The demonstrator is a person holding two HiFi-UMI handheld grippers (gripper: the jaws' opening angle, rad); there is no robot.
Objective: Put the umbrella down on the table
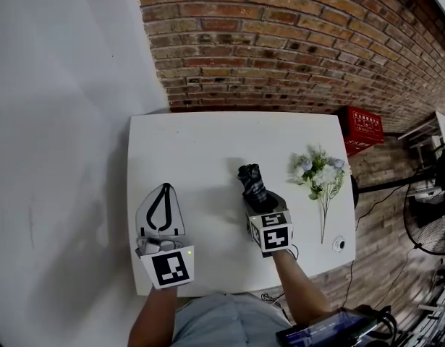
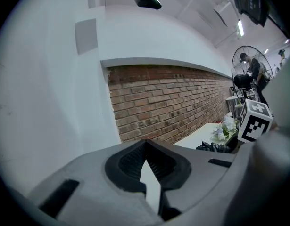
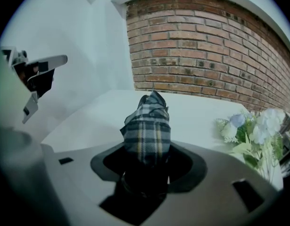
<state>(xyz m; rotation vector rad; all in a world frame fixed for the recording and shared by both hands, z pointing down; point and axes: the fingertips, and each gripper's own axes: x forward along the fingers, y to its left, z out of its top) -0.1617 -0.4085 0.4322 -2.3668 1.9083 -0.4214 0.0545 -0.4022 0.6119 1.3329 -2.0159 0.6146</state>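
Note:
A folded plaid umbrella (image 1: 251,183) sticks out forward and downward from my right gripper (image 1: 260,204) over the middle of the white table (image 1: 193,143). In the right gripper view the umbrella (image 3: 147,126) fills the gap between the jaws of the right gripper (image 3: 145,160), which is shut on its lower part. Whether its far tip touches the table I cannot tell. My left gripper (image 1: 164,188) hovers at the table's near left with its fingertips together and nothing in it. From the left gripper (image 2: 145,147) the umbrella (image 2: 213,146) shows at the right.
A bunch of pale artificial flowers (image 1: 320,172) lies on the table's right side, beside a small round white object (image 1: 338,243). A brick wall rises behind the table. A red crate (image 1: 363,129) and a floor fan (image 1: 428,223) stand off to the right.

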